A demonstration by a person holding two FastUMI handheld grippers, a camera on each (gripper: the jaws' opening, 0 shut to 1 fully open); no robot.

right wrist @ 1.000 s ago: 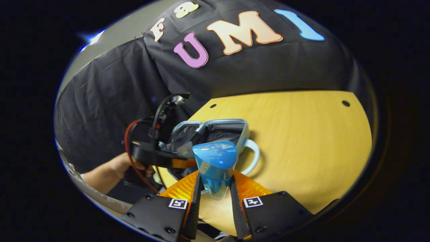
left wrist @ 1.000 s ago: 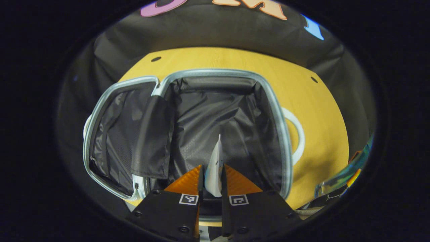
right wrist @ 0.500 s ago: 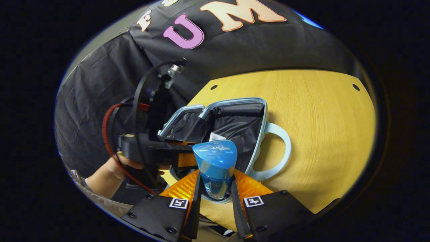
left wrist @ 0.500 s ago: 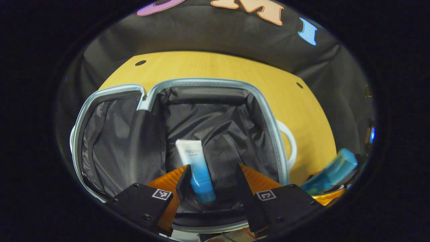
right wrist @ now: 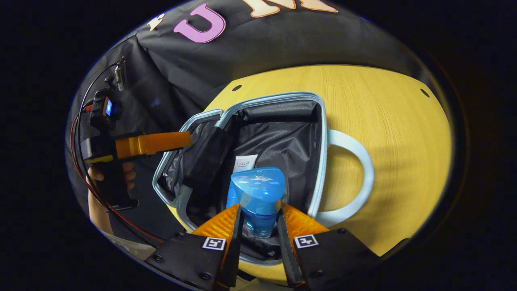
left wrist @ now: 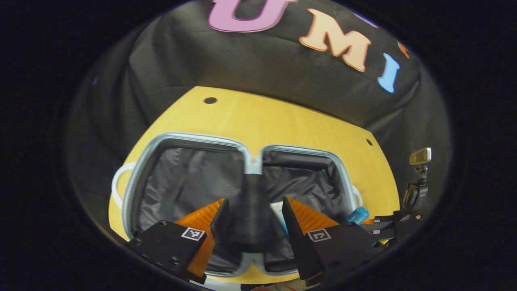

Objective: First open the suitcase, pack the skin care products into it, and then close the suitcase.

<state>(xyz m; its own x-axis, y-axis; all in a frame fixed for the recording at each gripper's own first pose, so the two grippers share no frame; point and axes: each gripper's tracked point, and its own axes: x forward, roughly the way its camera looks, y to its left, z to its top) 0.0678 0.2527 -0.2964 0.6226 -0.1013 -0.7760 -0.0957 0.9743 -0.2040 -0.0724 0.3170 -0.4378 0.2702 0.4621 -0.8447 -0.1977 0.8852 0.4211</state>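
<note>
A glossy blue bottle (right wrist: 257, 198) is clamped by the right gripper (right wrist: 258, 230) above the crinkled black-lined suitcase (right wrist: 319, 133) on the wooden desk (right wrist: 396, 133); the left gripper (left wrist: 252, 220) is held spread, empty.

Left gripper (left wrist: 252, 210): fingers spread wide, nothing between them, pointing forward and down. In right gripper view, same gripper (right wrist: 183, 139) sits off to left, level, held from below by hand (right wrist: 106, 182) wrapped round its handle. Right gripper (right wrist: 258, 214): fingers drawn in close, both pressing sides of blue bottle (right wrist: 258, 194), cap end standing up past fingertips. Right gripper angled downward.
</note>
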